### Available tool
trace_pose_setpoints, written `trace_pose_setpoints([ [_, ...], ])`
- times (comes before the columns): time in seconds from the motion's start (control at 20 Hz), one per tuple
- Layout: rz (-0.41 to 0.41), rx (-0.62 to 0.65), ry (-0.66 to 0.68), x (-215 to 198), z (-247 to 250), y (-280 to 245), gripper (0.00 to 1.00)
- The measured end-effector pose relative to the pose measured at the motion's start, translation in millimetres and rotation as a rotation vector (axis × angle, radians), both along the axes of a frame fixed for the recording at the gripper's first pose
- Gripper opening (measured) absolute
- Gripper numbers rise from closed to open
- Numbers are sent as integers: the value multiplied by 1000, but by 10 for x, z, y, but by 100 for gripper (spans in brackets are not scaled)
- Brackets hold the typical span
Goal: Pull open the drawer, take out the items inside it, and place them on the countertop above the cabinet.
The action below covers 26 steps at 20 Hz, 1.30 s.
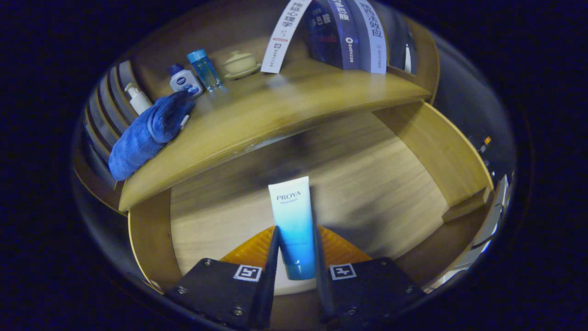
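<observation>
Over the open wooden drawer your claw grips the white-to-blue plastic tube on both sides. Lift it straight, then carry it right of the rumpled blue cloth onto bare wooden worktop, keeping the squeeze steady.

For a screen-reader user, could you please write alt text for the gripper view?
The gripper is shut on a blue-and-white tube above the open wooden drawer. Beyond it, the countertop holds a blue cloth, three small bottles, a lidded cup and standing books.
</observation>
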<state>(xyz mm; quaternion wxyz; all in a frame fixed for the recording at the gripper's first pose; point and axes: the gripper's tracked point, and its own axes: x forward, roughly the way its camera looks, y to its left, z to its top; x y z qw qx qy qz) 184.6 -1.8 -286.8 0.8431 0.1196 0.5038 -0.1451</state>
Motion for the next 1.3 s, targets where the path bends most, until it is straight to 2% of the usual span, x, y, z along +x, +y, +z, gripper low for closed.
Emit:
trace_pose_setpoints([
  [0.35,-29,-109,-58,-171,516,-54,39],
  [0.65,-46,-175,-175,-182,1053,-65,39],
  [0.8,-55,-169,-232,-50,1238,-51,39],
  [1.1,-4,-127,-313,461,1295,56,39],
  [1.3,34,-123,-287,723,1122,100,39],
])
